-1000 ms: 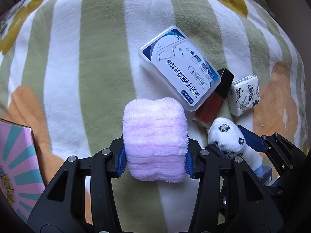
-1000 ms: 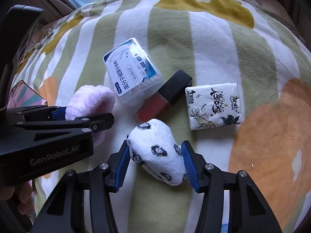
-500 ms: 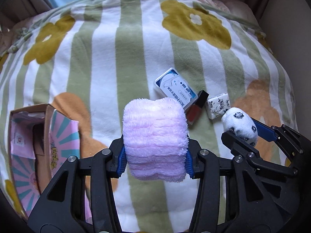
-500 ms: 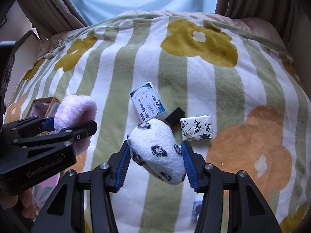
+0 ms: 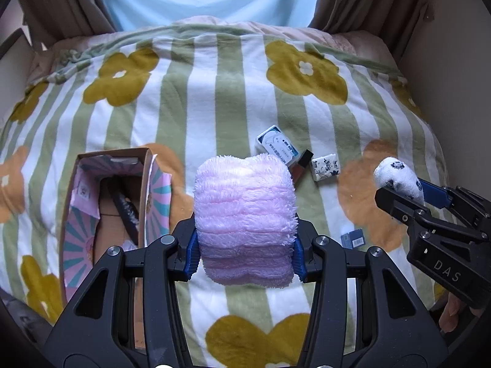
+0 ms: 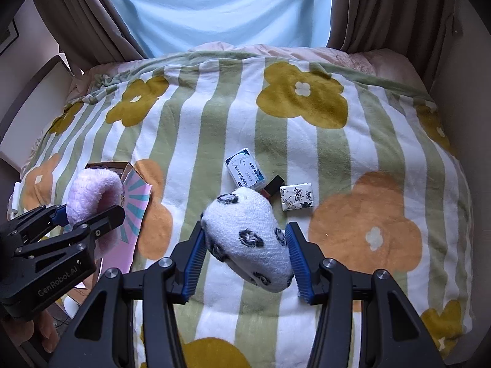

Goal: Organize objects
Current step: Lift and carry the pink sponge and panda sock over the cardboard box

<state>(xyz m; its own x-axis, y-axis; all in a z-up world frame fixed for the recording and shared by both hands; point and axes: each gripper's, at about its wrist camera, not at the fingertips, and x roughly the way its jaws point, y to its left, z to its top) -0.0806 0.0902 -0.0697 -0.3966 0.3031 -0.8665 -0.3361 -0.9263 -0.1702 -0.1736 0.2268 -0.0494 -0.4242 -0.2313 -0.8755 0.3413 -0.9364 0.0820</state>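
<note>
We see the left gripper clamped on a pink fluffy roll, a ribbed, plush bundle that bulges above its blue pads and hides the blanket directly behind it. The right gripper is pinched on a white spotted sock roll, knitted, oval and dotted with dark blotches; its lower end hangs past the pads. Both bundles are held in the air above the bed.

The blanket is soft fleece with green and white stripes and mustard and orange flowers. On it, left of the pink roll in the left wrist view, lies an open cardboard box with a pink sunburst print; a dark object lies inside, too shadowed for us to identify, and the box's near end is cut off by the gripper frame.

Behind the rolls lie three small items: a clear rigid floss-pick case with a blue and white label, a dark-capped reddish tube partly covered by the sock roll in the right wrist view, and a glossy tissue packet with black print too small to read. The tube touches the case; the packet sits just beside the tube. A small blue card lies near the left gripper's right arm, its print unreadable. Fingers are partly visible at the lower left edge.
</note>
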